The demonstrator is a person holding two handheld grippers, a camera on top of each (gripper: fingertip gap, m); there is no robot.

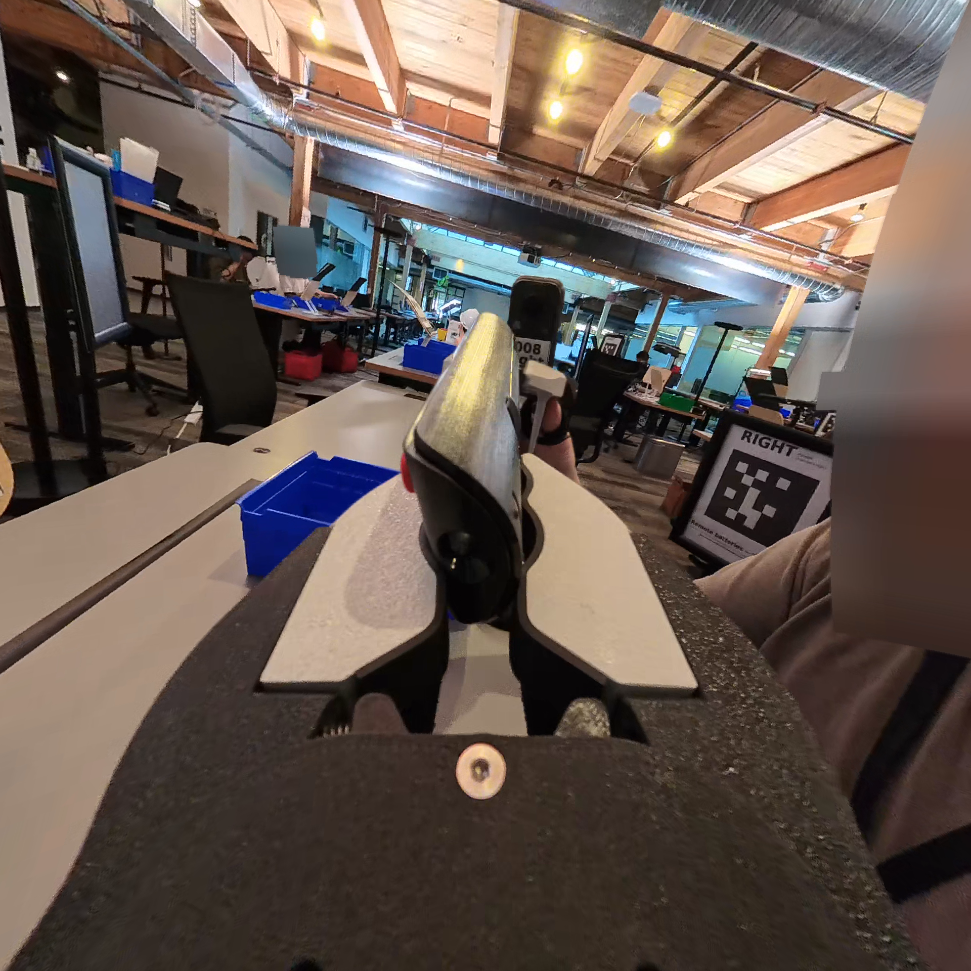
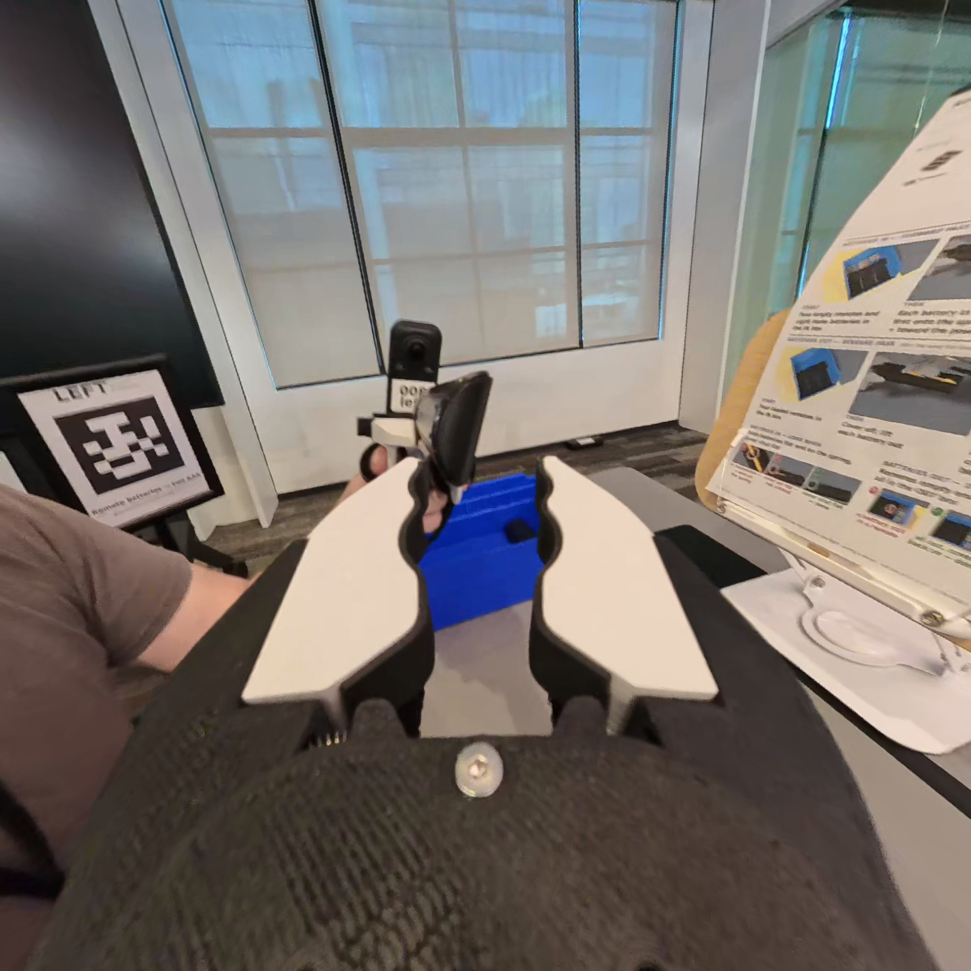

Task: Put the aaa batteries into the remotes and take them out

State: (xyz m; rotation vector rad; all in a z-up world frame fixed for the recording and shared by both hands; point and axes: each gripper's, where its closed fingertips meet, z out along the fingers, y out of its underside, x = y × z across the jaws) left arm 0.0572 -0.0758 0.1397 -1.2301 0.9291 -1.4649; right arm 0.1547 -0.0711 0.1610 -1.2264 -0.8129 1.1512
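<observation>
The left tongs (image 1: 475, 530) are pinching a black remote (image 1: 467, 473) near its lower end, holding it upright and tilted, its glossy back catching the ceiling lights and a red button showing at its left edge. Beyond and to the left of these tongs a blue bin (image 1: 299, 504) is sitting on the grey surface (image 1: 105, 551). Straight ahead, partly hidden behind the remote, the right tongs' camera and a gloved hand (image 1: 551, 425) are showing. To the right a framed marker sign (image 1: 756, 488) is standing, and a brown sleeve is filling the right edge.

The right tongs (image 2: 481, 504) are spread apart, pinching nothing. Between their tips the blue bin (image 2: 478, 567) is lying ahead on the surface (image 2: 473, 678), with a small dark piece (image 2: 517, 529) resting inside it that the left wrist view is not showing; what it is cannot be told. Just left of the tips the left tongs (image 2: 446, 488) are holding the remote (image 2: 454, 431) in the air above the bin's near side. To the right an instruction sheet (image 2: 861, 378) on a white stand is leaning over the surface. To the left another framed marker sign (image 2: 118, 446) is standing before a window. No batteries are discernible in either view
</observation>
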